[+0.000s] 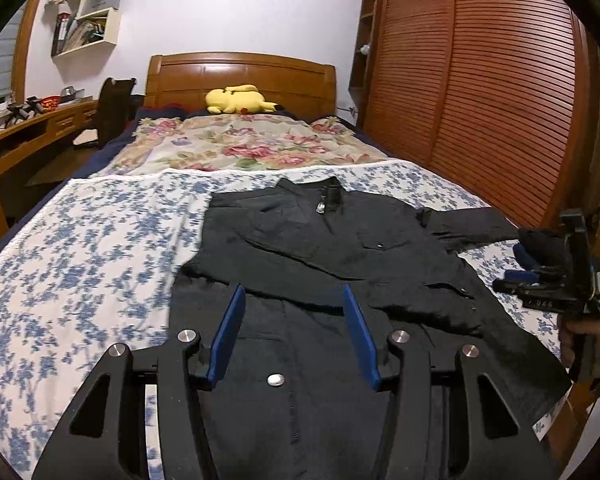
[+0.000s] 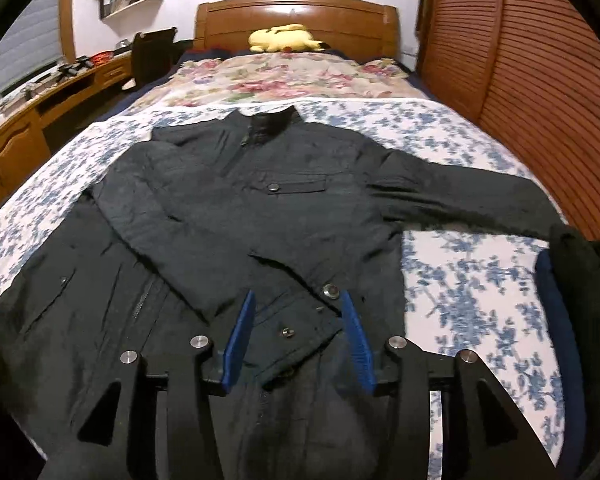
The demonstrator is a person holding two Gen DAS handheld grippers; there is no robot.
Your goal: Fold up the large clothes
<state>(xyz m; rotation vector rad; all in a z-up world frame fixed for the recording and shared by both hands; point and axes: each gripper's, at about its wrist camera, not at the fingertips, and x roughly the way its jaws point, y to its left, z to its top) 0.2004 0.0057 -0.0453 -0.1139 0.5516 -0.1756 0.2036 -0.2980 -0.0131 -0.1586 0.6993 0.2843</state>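
A black jacket lies face up on the bed, collar toward the headboard. Its left sleeve is folded across the chest; it also shows in the right wrist view. The other sleeve stretches out to the right. My left gripper is open and empty above the jacket's lower front. My right gripper is open and empty above the folded sleeve's cuff. The right gripper also shows at the right edge of the left wrist view, beside the outstretched sleeve's end.
The bed has a blue-flowered sheet and a floral quilt further back. A yellow plush toy lies at the wooden headboard. A slatted wooden wardrobe stands on the right, a desk and chair on the left.
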